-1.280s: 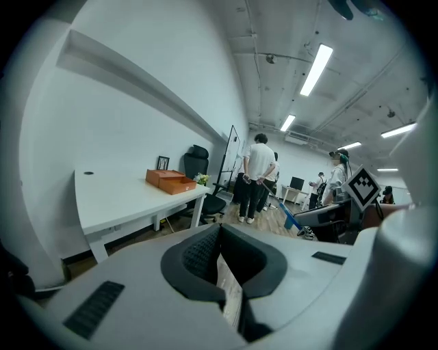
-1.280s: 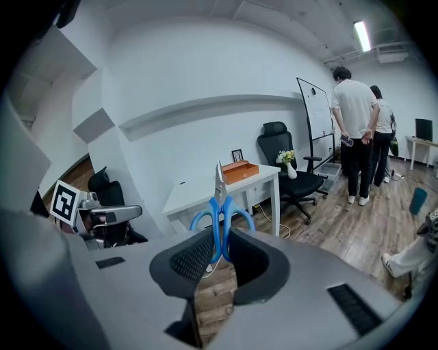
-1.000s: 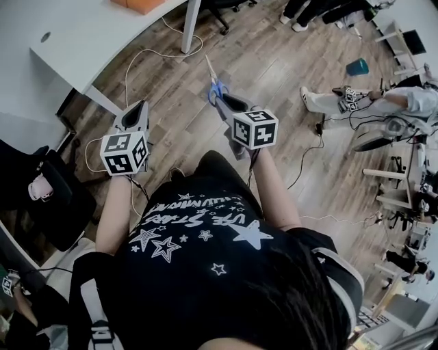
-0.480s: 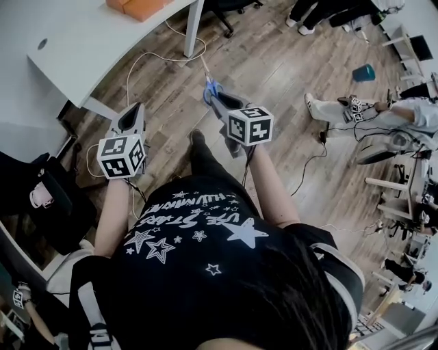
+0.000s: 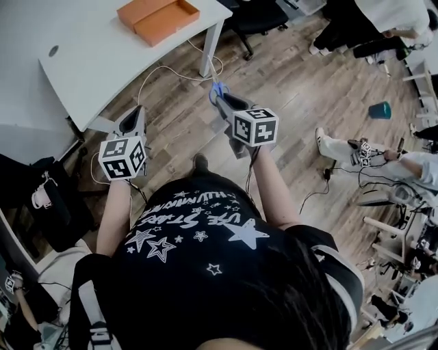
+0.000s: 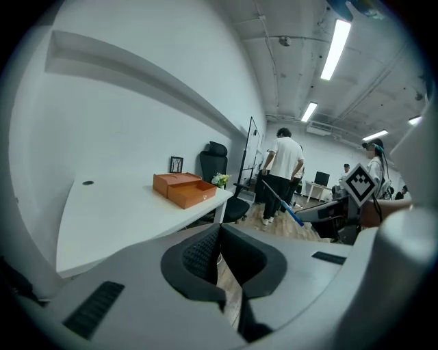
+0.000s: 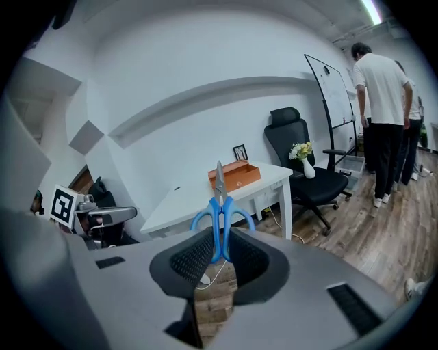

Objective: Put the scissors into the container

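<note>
Person has walked closer to the table [image 5: 96, 61], and the container [image 5: 157, 17] is now in head view. The right gripper [image 5: 220, 98] clamps the scissors [image 7: 220, 219] at the handles, blades pointing out past the tips toward the container, which is ahead-left and well apart. The left gripper [image 5: 134, 115] has its jaws together, empty; it's nearer the table but idle.
</note>
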### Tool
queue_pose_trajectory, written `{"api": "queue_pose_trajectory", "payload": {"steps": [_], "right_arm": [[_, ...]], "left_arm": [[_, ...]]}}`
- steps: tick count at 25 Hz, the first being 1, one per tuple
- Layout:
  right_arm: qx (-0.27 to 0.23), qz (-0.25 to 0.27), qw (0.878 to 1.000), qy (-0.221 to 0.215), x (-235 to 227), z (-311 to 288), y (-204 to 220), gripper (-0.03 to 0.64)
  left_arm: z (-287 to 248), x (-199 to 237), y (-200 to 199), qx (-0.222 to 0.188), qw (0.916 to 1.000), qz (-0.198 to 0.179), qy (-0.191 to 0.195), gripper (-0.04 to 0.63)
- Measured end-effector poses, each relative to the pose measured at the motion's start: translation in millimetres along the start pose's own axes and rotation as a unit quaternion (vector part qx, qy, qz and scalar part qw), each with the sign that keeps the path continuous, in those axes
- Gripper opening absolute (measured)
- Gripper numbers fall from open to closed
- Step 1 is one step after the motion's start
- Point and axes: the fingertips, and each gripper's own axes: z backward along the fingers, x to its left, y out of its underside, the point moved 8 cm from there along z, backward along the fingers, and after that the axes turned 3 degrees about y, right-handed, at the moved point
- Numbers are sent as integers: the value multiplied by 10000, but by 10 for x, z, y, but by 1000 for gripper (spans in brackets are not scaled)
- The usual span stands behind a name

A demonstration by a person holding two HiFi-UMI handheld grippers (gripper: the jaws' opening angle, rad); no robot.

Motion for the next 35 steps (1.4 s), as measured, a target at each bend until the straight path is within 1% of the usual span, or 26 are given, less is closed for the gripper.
{"api": "queue_pose_trajectory", "payload": {"steps": [5, 10, 13, 17, 21, 25, 29, 32, 35], "right_arm": [[-16, 116, 9998, -186, -421, -263, -372, 95], [53, 199, 9993, -327, -776, -472, -600, 95], [125, 263, 9991, -321, -910, -601, -697, 95], [188, 262, 9987, -405, -974, -807, -779, 95], [226, 294, 9986, -377, -1020, -1120, -936, 95], [301, 396, 9983, -307, -1091, -1501, -1177, 95], [299, 701, 9968, -231, -1165, -1933, -1564, 95], [328, 1050, 9937, -226, -1147, -2296, -1866, 95], [478, 1488, 9874, -255, -1140, -2628, -2126, 95]], "left_arm": [[-441, -22, -224, -94, 9996, -15, -264, 18], [-786, -11, -421, -219, 9983, 87, -538, 18], [-891, 2, -495, -253, 9970, 175, -704, 18], [-1012, 109, -533, -195, 9962, 243, -817, 18], [-1268, 369, -609, -178, 9962, 261, -818, 18], [-1626, 696, -721, -197, 9955, 407, -835, 18], [-2020, 1017, -970, -281, 9963, 271, -761, 18], [-2287, 1332, -1149, -290, 9964, 322, -731, 18], [-2547, 1585, -1317, -254, 9965, 368, -708, 18]]}}
